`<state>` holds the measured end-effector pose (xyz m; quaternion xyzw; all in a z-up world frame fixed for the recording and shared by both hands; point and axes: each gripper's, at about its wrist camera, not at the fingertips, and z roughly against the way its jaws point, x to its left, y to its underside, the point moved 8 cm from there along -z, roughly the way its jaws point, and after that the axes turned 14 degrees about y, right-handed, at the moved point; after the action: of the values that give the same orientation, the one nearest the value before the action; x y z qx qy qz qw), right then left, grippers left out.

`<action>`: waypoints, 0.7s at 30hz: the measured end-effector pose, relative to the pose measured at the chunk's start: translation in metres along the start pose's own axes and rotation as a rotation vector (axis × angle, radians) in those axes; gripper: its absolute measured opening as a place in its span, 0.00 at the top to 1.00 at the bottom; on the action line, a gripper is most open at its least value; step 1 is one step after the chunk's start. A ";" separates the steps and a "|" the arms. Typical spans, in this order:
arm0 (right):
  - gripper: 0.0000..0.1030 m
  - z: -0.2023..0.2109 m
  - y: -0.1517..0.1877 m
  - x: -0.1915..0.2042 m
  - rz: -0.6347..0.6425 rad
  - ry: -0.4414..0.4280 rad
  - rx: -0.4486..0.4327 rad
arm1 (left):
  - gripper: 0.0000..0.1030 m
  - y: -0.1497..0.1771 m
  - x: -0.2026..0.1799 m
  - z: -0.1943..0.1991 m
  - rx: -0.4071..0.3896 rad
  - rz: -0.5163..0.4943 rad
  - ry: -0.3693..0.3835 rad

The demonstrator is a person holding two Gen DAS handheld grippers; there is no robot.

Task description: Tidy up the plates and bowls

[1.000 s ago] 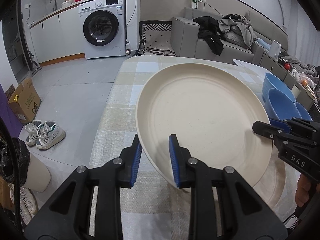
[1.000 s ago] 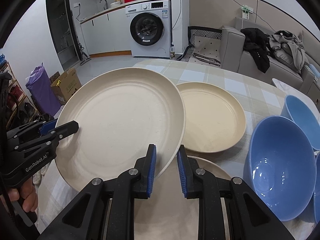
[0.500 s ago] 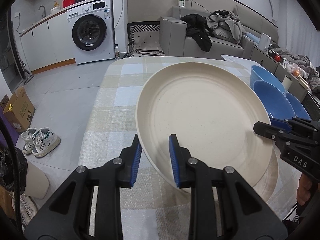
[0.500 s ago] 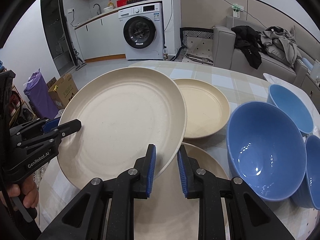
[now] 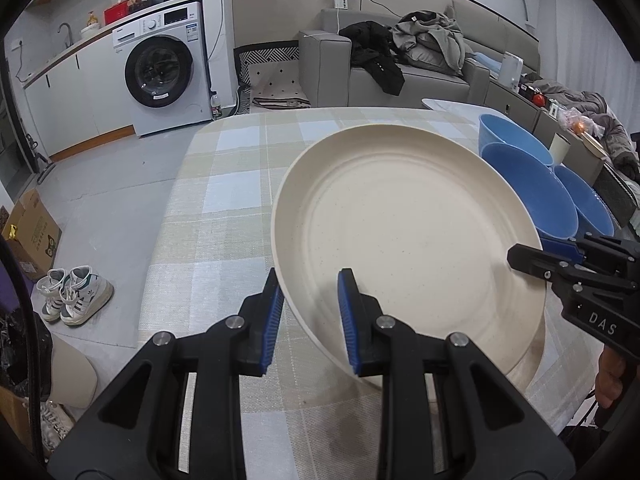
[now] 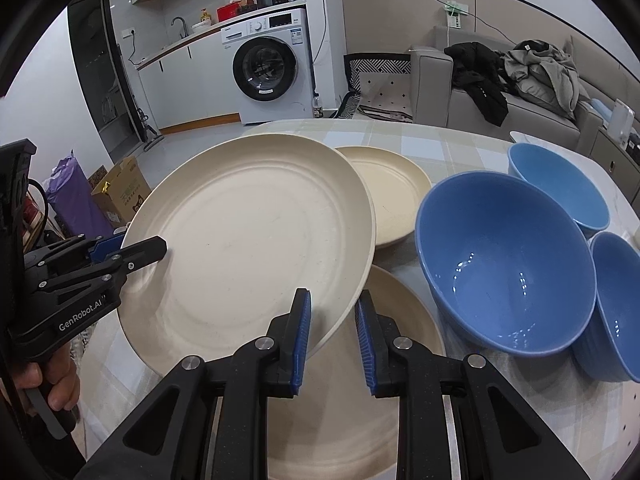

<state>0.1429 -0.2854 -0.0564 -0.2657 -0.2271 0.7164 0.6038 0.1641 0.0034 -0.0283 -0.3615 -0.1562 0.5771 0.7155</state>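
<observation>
Both grippers clamp one large cream plate lifted and tilted over the checked tablecloth, left gripper clenched on its near-left rim, right gripper clenched on the opposite rim. Only the right wrist view shows two more cream plates lying flat, a far plate behind the held plate and a near plate under it, so three plates, while only the left wrist view shows white sneakers on the floor left of the table. Room: grey sofa with piled clothes and a washing machine behind the table; three blue bowls right of the held plate, biggest bowl nearest it, two smaller bowls beyond it.
</observation>
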 end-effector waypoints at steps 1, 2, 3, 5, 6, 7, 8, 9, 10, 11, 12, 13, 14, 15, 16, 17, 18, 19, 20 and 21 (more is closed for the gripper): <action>0.77 0.001 0.001 -0.001 -0.003 0.001 0.001 | 0.78 0.000 -0.002 -0.001 0.003 -0.002 0.003; 0.77 0.002 0.002 -0.003 -0.006 0.002 0.002 | 0.78 0.001 -0.001 -0.002 0.007 -0.005 0.005; 0.77 0.003 0.004 -0.004 -0.008 0.004 0.004 | 0.78 0.002 -0.002 -0.003 0.010 -0.008 0.006; 0.77 0.004 0.007 -0.005 -0.010 0.006 0.007 | 0.77 0.003 -0.004 -0.004 0.015 -0.017 0.010; 0.77 0.005 0.008 -0.006 -0.011 0.008 0.007 | 0.77 0.002 -0.004 -0.004 0.017 -0.021 0.013; 0.77 0.005 0.010 -0.007 -0.014 0.009 0.008 | 0.77 0.003 -0.005 -0.005 0.020 -0.025 0.016; 0.77 0.006 0.011 -0.008 -0.017 0.009 0.010 | 0.77 0.004 -0.006 -0.005 0.023 -0.028 0.019; 0.77 0.007 0.013 -0.009 -0.023 0.009 0.010 | 0.77 0.004 -0.007 -0.005 0.026 -0.034 0.023; 0.77 0.008 0.015 -0.008 -0.025 0.011 0.010 | 0.77 0.004 -0.007 -0.006 0.030 -0.037 0.025; 0.77 0.009 0.016 -0.009 -0.026 0.015 0.010 | 0.77 0.005 -0.008 -0.007 0.033 -0.041 0.026; 0.77 0.010 0.017 -0.010 -0.028 0.016 0.010 | 0.77 0.005 -0.009 -0.007 0.036 -0.045 0.027; 0.77 0.010 0.019 -0.010 -0.031 0.017 0.010 | 0.77 0.006 -0.010 -0.008 0.038 -0.048 0.029; 0.77 0.011 0.021 -0.011 -0.033 0.018 0.012 | 0.77 0.006 -0.011 -0.008 0.040 -0.052 0.030; 0.77 0.012 0.022 -0.011 -0.035 0.018 0.013 | 0.77 0.007 -0.012 -0.009 0.043 -0.056 0.031; 0.77 0.012 0.022 -0.012 -0.036 0.019 0.015 | 0.77 0.008 -0.013 -0.010 0.046 -0.061 0.032; 0.77 0.013 0.024 -0.013 -0.038 0.021 0.016 | 0.77 0.009 -0.014 -0.010 0.047 -0.065 0.034; 0.77 0.014 0.025 -0.013 -0.038 0.023 0.015 | 0.77 0.009 -0.014 -0.011 0.051 -0.068 0.036; 0.77 0.015 0.026 -0.014 -0.039 0.025 0.015 | 0.77 0.010 -0.014 -0.012 0.054 -0.069 0.039; 0.77 0.015 0.028 -0.015 -0.041 0.025 0.015 | 0.77 0.010 -0.015 -0.013 0.058 -0.072 0.042; 0.77 0.016 0.029 -0.015 -0.042 0.026 0.016 | 0.77 0.011 -0.015 -0.014 0.061 -0.076 0.045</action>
<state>0.1130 -0.3046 -0.0612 -0.2653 -0.2191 0.7019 0.6237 0.1610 -0.0145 -0.0420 -0.3461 -0.1358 0.5457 0.7510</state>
